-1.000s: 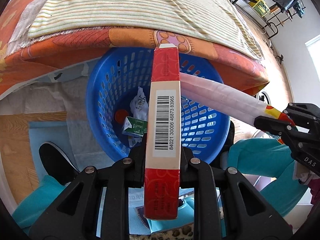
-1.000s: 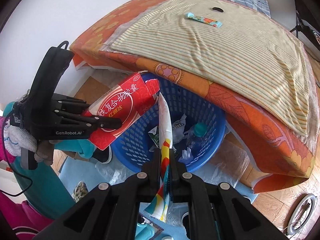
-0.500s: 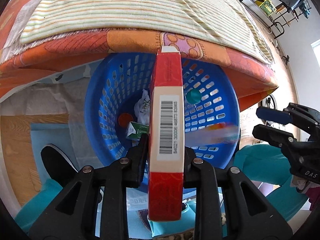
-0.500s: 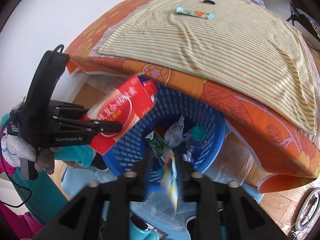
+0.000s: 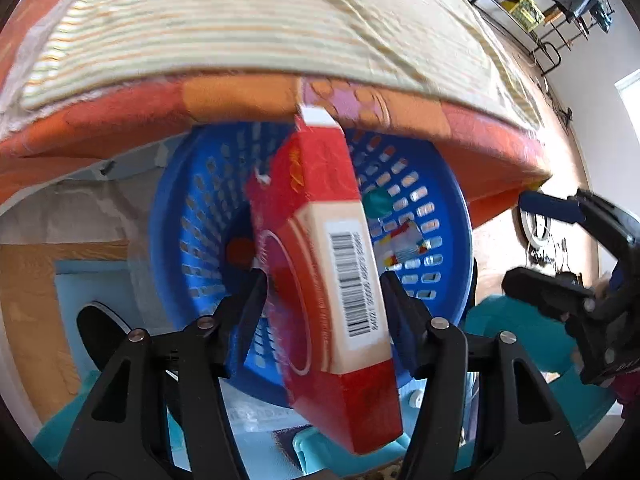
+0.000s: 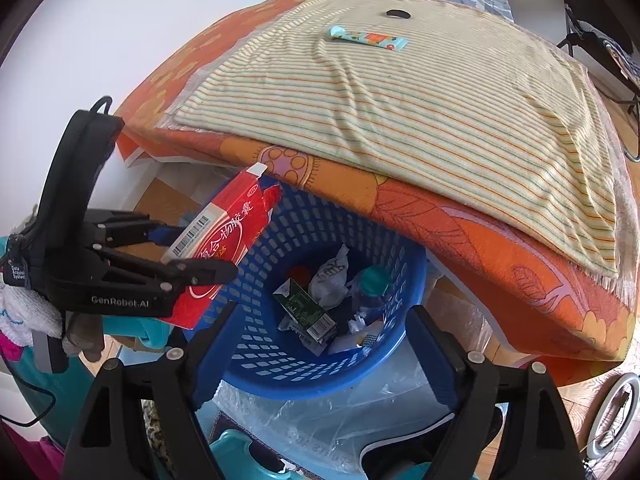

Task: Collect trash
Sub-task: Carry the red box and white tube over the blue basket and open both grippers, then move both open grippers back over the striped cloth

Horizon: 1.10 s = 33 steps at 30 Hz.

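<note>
Left hand-held gripper (image 5: 324, 292) fingers spread apart, red box (image 5: 332, 264) tilting loose between them over the blue basket (image 6: 256, 364). Right hand-held gripper (image 6: 320, 336) wide apart, empty, above the basket. Box looks light, stiff cardboard, probably empty; best gripped across its flat faces. 1 wrapper (image 6: 368, 38) lies on the bed (image 6: 440, 92), thin, crinkly, pinch mid-length.
</note>
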Each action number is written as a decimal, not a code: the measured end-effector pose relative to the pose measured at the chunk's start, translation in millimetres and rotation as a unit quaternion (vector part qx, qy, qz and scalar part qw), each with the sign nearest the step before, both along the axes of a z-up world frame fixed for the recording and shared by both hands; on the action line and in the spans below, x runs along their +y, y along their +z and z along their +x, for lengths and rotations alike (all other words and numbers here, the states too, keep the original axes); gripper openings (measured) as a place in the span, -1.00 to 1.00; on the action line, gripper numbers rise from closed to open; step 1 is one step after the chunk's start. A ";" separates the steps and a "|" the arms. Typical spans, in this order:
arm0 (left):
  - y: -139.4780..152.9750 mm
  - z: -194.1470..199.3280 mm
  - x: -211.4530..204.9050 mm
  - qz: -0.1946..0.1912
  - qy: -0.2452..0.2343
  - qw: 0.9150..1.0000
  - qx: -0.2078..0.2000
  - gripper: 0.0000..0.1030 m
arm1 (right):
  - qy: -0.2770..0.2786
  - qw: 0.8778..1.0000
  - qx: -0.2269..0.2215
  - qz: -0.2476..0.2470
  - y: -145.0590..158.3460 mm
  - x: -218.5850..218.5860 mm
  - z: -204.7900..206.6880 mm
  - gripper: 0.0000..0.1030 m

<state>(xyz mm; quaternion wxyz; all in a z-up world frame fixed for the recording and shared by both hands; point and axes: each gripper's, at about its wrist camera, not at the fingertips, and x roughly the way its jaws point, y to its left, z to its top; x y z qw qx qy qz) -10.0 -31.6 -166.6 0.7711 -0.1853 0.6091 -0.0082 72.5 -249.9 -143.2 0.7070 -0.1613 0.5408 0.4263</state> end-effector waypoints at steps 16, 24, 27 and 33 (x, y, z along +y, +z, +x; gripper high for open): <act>2.2 -0.8 -39.5 -0.010 -0.064 0.998 -0.011 0.15 | -0.022 1.000 -0.011 0.005 2.7 -9.3 10.9 0.64; 23.8 5.0 -31.7 0.005 -0.053 0.998 -0.042 0.15 | -0.031 0.999 -0.018 0.016 11.9 -11.5 15.3 0.64; 35.6 7.4 -32.7 0.017 -0.056 0.996 -0.060 0.15 | -0.039 0.999 -0.018 0.024 17.4 -11.8 19.5 0.64; 56.7 17.8 -34.1 0.036 -0.062 0.993 -0.089 0.15 | -0.052 0.997 -0.020 0.045 31.4 -11.6 31.4 0.68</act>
